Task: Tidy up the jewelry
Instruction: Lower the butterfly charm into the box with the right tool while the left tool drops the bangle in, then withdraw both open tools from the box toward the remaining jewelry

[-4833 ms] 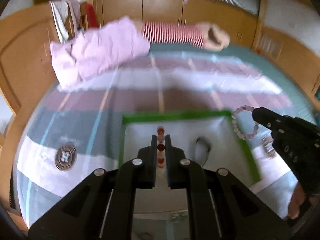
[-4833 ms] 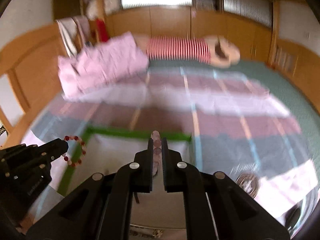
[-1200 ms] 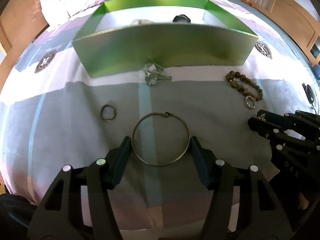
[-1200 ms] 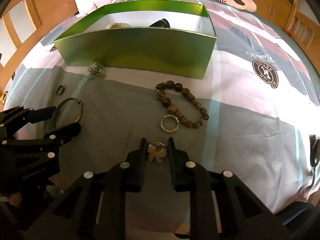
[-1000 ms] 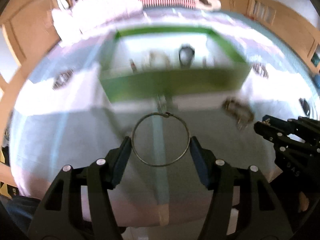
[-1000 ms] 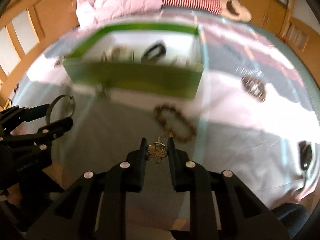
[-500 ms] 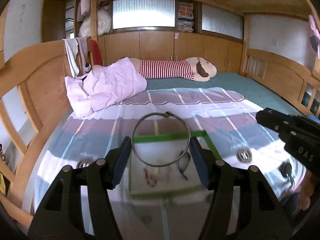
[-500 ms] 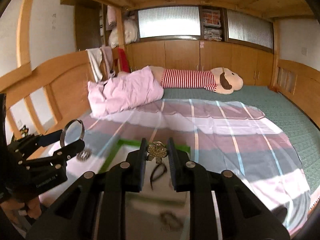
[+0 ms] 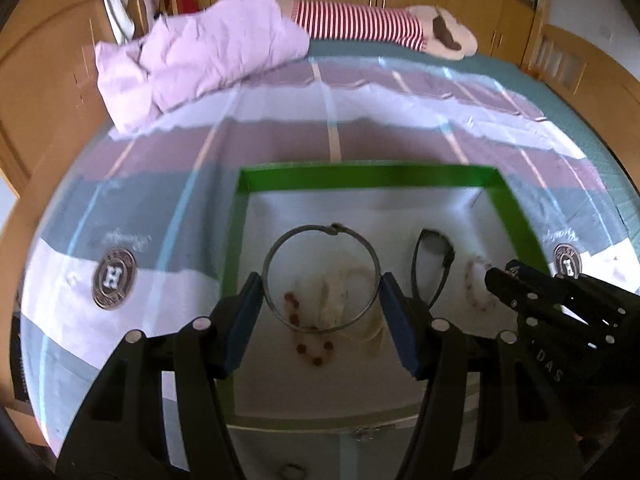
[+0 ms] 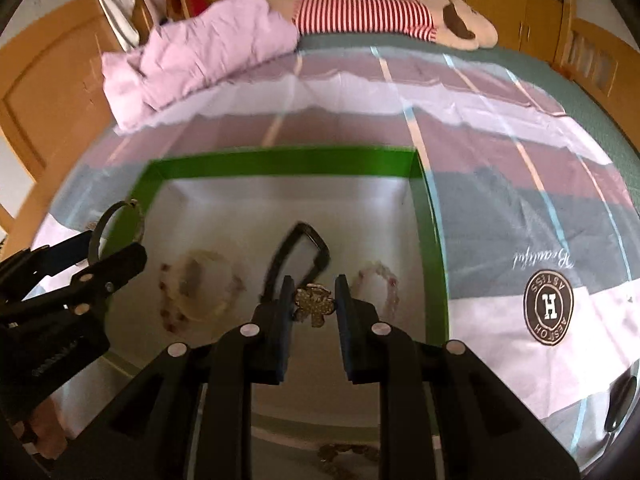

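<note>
Over the bed's green box (image 9: 514, 208) now, grippers (image 9: 321, 298) (image 10: 312, 300) grip bangle (image 9: 320, 276) and brooch (image 10: 314, 303).

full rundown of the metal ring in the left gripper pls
The thin grey metal bangle is a plain wire hoop with a small hook clasp at its far side. It lies roughly flat, pinched at both sides by the left gripper, held above the green box interior, over the beaded jewelry there. Nothing else touches it.

Left gripper (image 9: 321, 298): black angular plastic arms with round silver screws, blue pads on the fingers (image 9: 245, 312); right gripper (image 10: 310, 304) the same build, with pale "DAS" lettering showing at the lower right of the left view.
</note>
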`<state>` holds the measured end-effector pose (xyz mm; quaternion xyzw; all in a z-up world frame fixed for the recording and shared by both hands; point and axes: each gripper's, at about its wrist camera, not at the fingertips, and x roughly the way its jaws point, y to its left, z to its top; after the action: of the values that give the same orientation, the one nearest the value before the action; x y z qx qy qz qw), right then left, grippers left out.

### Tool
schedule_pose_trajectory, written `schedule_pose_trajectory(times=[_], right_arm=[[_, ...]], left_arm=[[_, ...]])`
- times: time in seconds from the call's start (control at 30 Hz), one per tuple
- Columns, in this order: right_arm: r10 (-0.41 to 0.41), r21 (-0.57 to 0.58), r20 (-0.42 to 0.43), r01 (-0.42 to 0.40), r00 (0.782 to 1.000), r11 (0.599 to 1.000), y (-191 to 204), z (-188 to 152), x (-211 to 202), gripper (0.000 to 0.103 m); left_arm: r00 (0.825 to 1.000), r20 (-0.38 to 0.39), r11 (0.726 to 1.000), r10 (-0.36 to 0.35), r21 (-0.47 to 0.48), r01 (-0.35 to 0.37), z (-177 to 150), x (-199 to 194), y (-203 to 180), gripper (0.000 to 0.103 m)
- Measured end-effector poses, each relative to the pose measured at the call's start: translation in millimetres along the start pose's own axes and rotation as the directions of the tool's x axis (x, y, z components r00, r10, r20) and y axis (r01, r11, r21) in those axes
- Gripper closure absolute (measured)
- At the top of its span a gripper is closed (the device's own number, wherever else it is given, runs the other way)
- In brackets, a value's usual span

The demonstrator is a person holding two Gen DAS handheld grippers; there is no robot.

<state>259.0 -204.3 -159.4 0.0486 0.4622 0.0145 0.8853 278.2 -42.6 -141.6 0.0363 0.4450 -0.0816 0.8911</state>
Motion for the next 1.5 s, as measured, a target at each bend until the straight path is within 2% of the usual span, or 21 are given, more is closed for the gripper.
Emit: schedule_pose_trajectory(times=[0.1,0.17,0.23,0.3,0.37,0.43,0.53,0.6,0.73,0.83,0.93,1.07,1.17,1.27,1.4,1.5], right_arm=[[-0.005,-0.003,-0.008,0.005,1.0,1.0,-2,-3,3,0.08],[0.02,-0.014,0.013,-0.02,1.0,1.0,-2,-7,-4,0.061],[0.015,-0.024,0.047,-0.014,0.999,1.0,-4,-7,-18,0.059],[0.03,-0.025,0.08,-0.028,0.996,0.999,-7,-11,-37,0.058],[0.055,-0.003,0.111,-0.055,0.992,0.998,-13,-20,-57,0.047],[0.078,0.015,0.144,-0.081,0.987,0.997,-23,-36,-83,0.043],[0.066,0.042,0.149,-0.073,0.987,0.996,-39,-65,-102,0.043],[0.044,0.074,0.122,-0.053,0.992,0.996,-52,-87,-104,0.043],[0.018,0.098,0.0,-0.018,1.0,0.995,-66,-125,-77,0.043],[0.006,0.092,-0.066,0.0,0.998,0.996,-63,-138,-58,0.043],[-0.004,0.075,-0.069,0.009,0.998,0.997,-55,-138,-50,0.043],[-0.054,0.024,-0.043,0.055,0.998,0.998,-40,-135,-48,0.043],[-0.057,0.026,-0.041,0.058,0.998,0.998,-34,-135,-45,0.043],[-0.082,0.041,-0.046,0.084,0.996,0.996,-37,-135,-44,0.043],[-0.162,0.088,-0.054,0.167,0.985,0.982,-54,-138,-45,0.043],[-0.148,0.116,-0.079,0.157,0.986,0.981,-64,-137,-39,0.043]], left_arm=[[1.0,-0.025,1.0,-0.011,0.0,0.011,-3,10,-1,0.043],[0.999,-0.033,1.0,-0.015,0.003,0.015,-5,11,-2,0.042],[1.0,-0.015,1.0,-0.014,0.012,0.014,-4,5,-5,0.038],[1.0,0.012,1.0,-0.009,0.017,0.009,-6,-10,-6,0.033],[0.999,0.042,1.0,-0.022,0.012,0.022,-11,-31,-6,0.029],[0.997,0.065,1.0,-0.031,0.006,0.031,-19,-50,-5,0.025],[0.995,0.085,0.999,-0.051,-0.005,0.051,-50,-82,-1,0.02],[0.996,0.067,0.998,-0.066,-0.018,0.067,-70,-88,3,0.02],[0.997,-0.033,0.997,-0.074,-0.035,0.073,-116,-74,10,0.02],[0.993,-0.102,0.997,-0.061,-0.044,0.057,-133,-56,12,0.02],[0.992,-0.123,0.998,-0.027,-0.06,0.019,-138,-48,13,0.02],[0.993,-0.116,0.998,-0.027,-0.051,0.021,-140,-48,12,0.02],[0.993,-0.117,0.999,-0.028,-0.043,0.023,-142,-48,10,0.02],[0.993,-0.119,0.999,-0.024,-0.041,0.019,-143,-47,10,0.02],[0.992,-0.127,0.999,-0.006,-0.042,0.0,-146,-42,13,0.02],[0.991,-0.136,0.999,-0.008,-0.054,0.001,-147,-39,16,0.02]])
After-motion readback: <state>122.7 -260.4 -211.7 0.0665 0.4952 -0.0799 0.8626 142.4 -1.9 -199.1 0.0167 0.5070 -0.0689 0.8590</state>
